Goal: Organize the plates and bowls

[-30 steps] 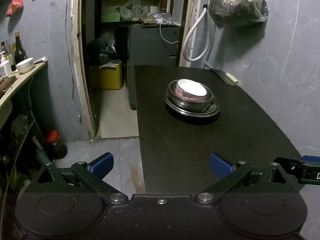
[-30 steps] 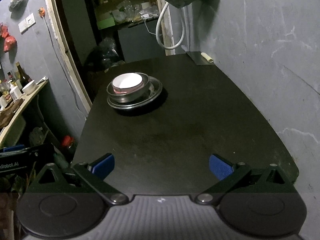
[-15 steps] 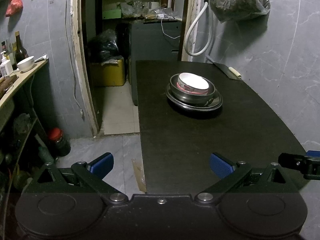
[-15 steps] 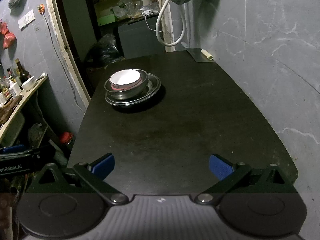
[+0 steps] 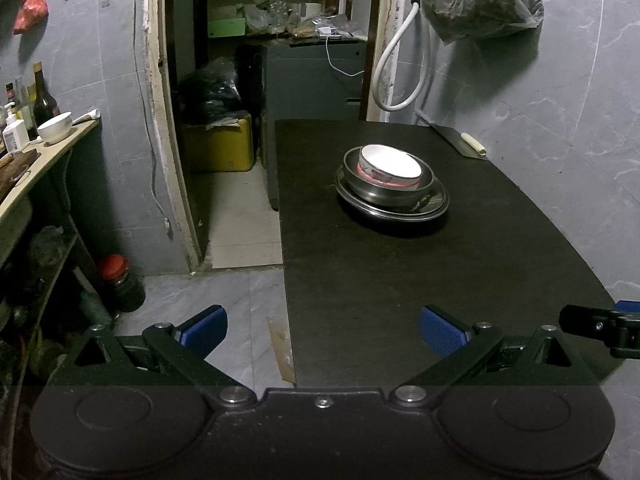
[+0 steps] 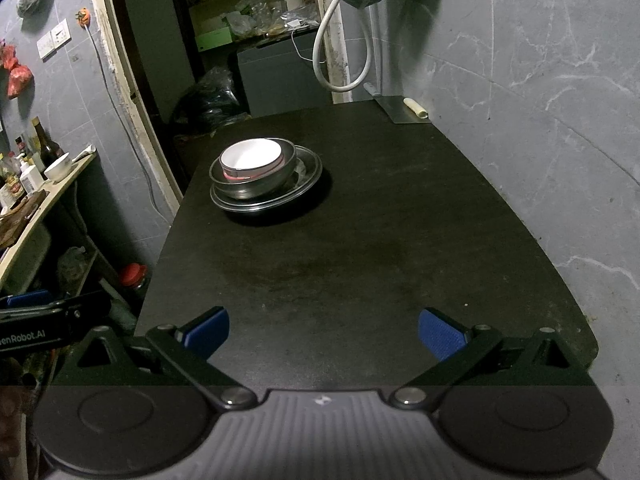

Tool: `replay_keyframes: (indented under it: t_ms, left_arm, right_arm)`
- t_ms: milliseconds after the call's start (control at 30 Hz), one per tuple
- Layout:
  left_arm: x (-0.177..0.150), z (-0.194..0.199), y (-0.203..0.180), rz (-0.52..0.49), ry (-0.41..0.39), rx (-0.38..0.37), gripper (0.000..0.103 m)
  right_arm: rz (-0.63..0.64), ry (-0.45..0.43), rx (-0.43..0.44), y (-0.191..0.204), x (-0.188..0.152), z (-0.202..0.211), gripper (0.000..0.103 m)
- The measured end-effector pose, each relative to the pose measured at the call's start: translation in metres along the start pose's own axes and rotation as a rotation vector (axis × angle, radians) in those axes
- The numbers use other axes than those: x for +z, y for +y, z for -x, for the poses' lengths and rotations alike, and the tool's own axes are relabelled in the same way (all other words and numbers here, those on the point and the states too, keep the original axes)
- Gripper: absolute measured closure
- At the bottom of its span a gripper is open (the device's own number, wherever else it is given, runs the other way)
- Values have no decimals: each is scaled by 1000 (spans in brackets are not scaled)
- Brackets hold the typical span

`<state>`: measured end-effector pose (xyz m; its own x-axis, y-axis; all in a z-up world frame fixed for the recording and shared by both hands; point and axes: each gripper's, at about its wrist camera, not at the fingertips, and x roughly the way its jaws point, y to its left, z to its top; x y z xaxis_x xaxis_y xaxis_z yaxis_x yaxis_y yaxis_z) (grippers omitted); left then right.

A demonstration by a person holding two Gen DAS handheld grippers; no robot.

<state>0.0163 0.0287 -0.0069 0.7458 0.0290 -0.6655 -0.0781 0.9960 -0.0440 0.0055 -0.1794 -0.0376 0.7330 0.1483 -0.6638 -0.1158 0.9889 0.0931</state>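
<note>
a cramped home kitchen: bottles (image 5: 40, 96) and a bowl (image 5: 55, 127) on a side shelf (image 5: 48, 160), a cleaver (image 5: 460, 142) on the black table (image 5: 400, 280), cluttered pantry shelves (image 5: 272, 12) behind.

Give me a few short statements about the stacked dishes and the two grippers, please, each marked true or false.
1. The white bowl sits inside the metal bowl. True.
2. The metal bowl rests on a metal plate. True.
3. The left gripper is shut on the plate. False: it is open and holds nothing.
4. The cleaver lies inside the white bowl. False: it lies at the table's far edge.
5. The right gripper is open. True.
</note>
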Motion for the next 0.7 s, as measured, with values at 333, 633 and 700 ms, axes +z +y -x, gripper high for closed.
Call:
replay_keyframes:
  t_ms: [333, 633, 700]
  left_arm:
    - [0, 1, 0, 1, -5, 0, 1]
    - [0, 2, 1, 1, -6, 1, 1]
    - [0, 2, 1, 1, -7, 1, 1]
  right_arm:
    - [1, -4, 2, 0, 0, 0, 0]
    - [0, -9, 4, 0, 1, 0, 0]
    - [0, -8, 3, -1, 0, 0, 0]
